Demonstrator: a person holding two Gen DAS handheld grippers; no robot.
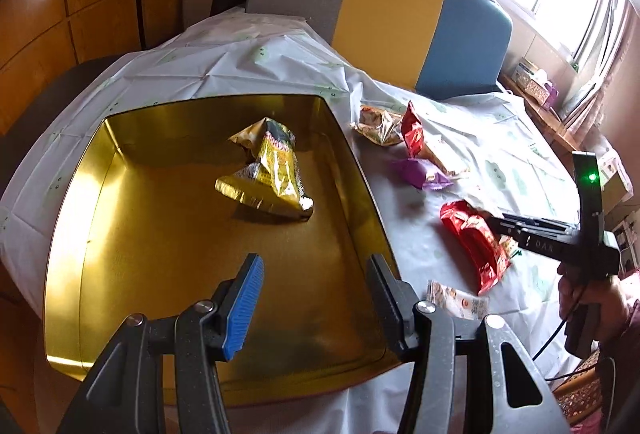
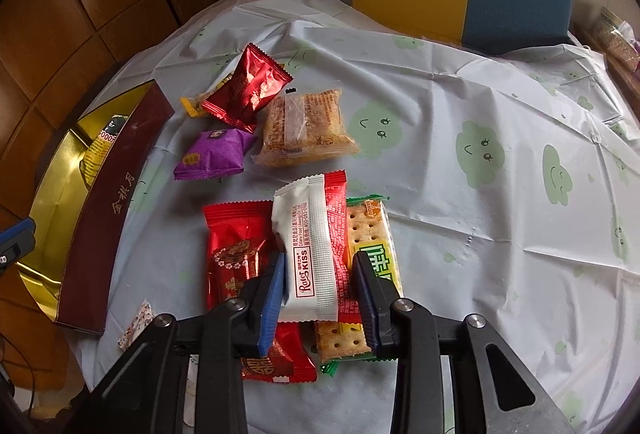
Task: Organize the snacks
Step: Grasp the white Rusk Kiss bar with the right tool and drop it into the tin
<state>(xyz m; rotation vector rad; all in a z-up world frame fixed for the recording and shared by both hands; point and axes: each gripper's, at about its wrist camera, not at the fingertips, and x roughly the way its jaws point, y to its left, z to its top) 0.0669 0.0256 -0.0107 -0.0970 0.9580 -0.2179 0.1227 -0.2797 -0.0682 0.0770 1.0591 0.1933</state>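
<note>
- you are working over a table under a white tablecloth (image 2: 460,105) printed with green clouds; it is giving loose packets one flat surface to be picked from.
- you are keeping the gold tin (image 1: 120,218) at the left side of the table, its mouth facing up, likely as the collecting box; two yellow packets (image 1: 276,169) are lying inside on its floor.
- you are holding the left gripper (image 1: 312,298) above the tin's near edge, jaws apart and nothing between them.
- you are closing the right gripper (image 2: 320,286) around the white-and-red packet (image 2: 308,250); both pads are lying against its sides, so i am judging it gripped.
- that packet is lying on top of a red packet (image 2: 236,246) and a cracker packet (image 2: 372,254), well right of the tin.
- the purple packet (image 2: 212,153), dark red packet (image 2: 252,89) and clear biscuit packet (image 2: 308,125) are waiting beyond, between gripper and tin corner.
</note>
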